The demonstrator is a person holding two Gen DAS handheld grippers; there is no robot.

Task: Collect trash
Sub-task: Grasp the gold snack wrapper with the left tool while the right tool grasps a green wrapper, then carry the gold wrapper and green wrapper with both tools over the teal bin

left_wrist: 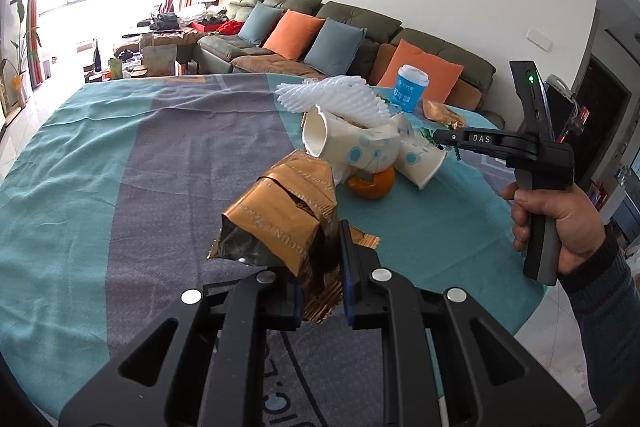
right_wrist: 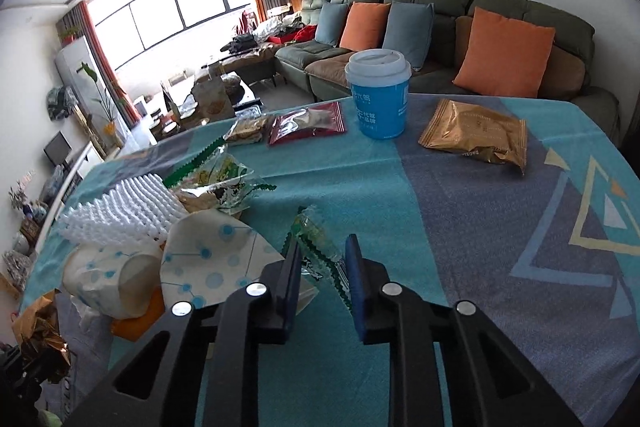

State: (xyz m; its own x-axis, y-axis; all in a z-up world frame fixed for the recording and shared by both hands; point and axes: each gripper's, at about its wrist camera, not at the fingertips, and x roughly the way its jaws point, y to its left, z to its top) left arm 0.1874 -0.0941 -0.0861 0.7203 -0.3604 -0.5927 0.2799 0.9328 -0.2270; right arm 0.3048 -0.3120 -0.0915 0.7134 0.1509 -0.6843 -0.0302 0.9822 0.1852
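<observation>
Left wrist view: right gripper [left_wrist: 440, 139] reads "DAS".

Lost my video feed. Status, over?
Left gripper shut on gold wrapper. Right gripper around green-edged wrapper. Cups and foam netting piled alongside.

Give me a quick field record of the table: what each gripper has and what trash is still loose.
left gripper: shut on gold wrapper, lifted off the cloth
right gripper: jaws around green wrapper; firm grip not clear
pile: paper cups, white foam net, orange under the cups
loose, far side: blue cup upright with lid, gold snack bag, red packet
surface: teal and grey cloth
</observation>
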